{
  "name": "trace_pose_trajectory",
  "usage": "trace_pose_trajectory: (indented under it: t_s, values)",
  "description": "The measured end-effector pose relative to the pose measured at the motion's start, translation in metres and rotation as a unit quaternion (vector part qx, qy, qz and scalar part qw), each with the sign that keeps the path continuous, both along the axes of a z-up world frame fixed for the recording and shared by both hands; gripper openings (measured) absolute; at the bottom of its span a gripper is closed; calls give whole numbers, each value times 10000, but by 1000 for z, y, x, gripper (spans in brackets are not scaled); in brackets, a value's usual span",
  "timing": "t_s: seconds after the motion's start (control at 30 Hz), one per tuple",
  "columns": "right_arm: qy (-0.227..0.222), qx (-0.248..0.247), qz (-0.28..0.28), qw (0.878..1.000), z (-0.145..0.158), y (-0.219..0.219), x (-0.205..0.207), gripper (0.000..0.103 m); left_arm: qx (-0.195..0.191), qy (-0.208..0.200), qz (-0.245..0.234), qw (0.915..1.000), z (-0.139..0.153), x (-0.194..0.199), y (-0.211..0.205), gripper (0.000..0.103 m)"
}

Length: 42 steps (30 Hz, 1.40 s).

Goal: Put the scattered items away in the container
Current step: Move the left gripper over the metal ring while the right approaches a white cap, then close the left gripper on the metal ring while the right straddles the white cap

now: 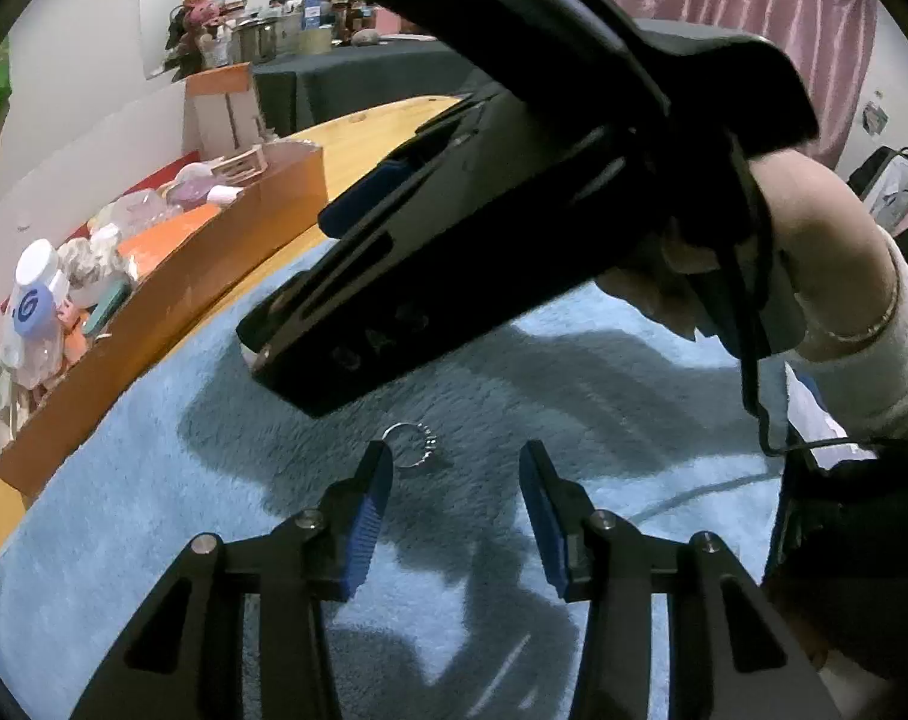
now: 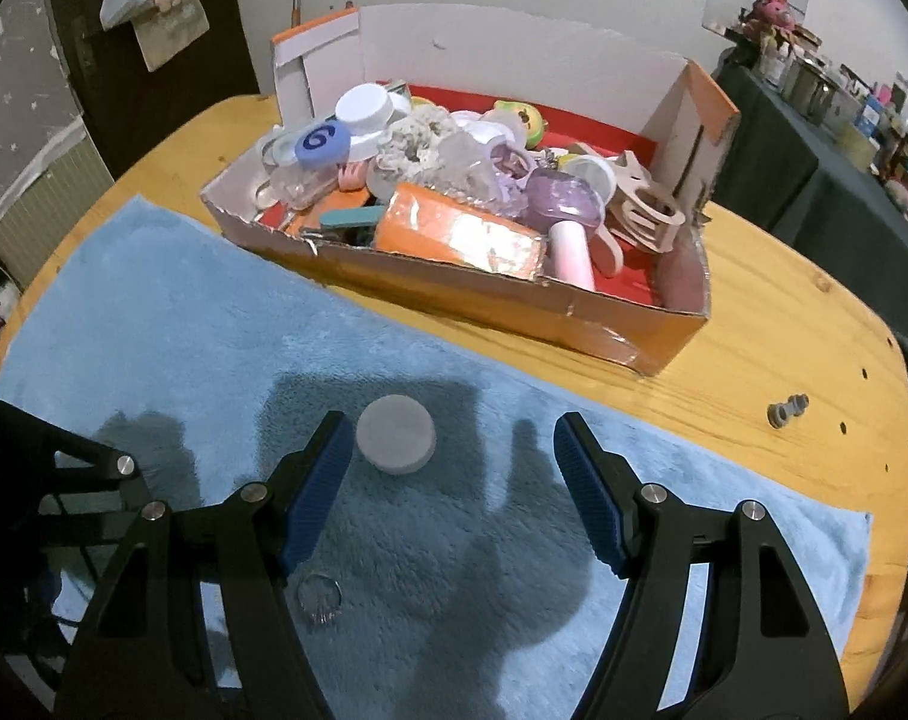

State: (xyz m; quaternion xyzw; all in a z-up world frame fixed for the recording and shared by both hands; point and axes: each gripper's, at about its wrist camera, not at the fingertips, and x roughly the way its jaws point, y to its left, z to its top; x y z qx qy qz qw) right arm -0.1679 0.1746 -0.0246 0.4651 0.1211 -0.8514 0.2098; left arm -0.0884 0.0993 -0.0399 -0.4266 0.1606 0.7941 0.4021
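A wooden table (image 2: 784, 330) with a fluffy blue towel (image 2: 154, 300) spread on top. Past the towel, at 12 o'clock in the right wrist view, an orange cardboard box (image 2: 514, 306) with its lid flap up. Already full of little things: a white cap, a blue round lid, an orange packet, a purple toy, some wooden bits.

Only 2 loose things on the towel. First, a white round puck (image 2: 396, 434), flat on the towel. Lies near the tip of the finger at 9 o'clock, a bit ahead of the right gripper (image 2: 451, 420). Claw wide open, nothing held, pads not touching the puck.

Second, a small silver ring (image 1: 411, 447) with tiny beads on 1 side. In the left wrist view, flat on the towel at 11 o'clock from the left gripper (image 1: 456, 450), just past the tip of the left pad. Hard to tell if touching that pad. Claw open too, with a clear gap between the 2 blue pads and nothing squeezed.

Above the ring in that view, at 12 o'clock, the big black body of the other gripper, held by a hand (image 1: 814, 252) with a thin bracelet.

Off the towel, at 3 o'clock in the right wrist view, a little grey bolt (image 2: 787, 411) on the bare wood.
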Motion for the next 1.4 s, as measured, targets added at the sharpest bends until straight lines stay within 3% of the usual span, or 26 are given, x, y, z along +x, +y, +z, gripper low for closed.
trace_pose_trajectory:
  t_s: [0.8, 1.4]
  values:
    - [-296, -369, 55, 9989, -12, -4, -10, 40, 26, -121, 239, 9996, -7, -7, -3, 37]
    - [-420, -637, -55, 9971, -11, 10, -11, 35, 126, -216, 409, 9988, -6, -2, -22, 25]
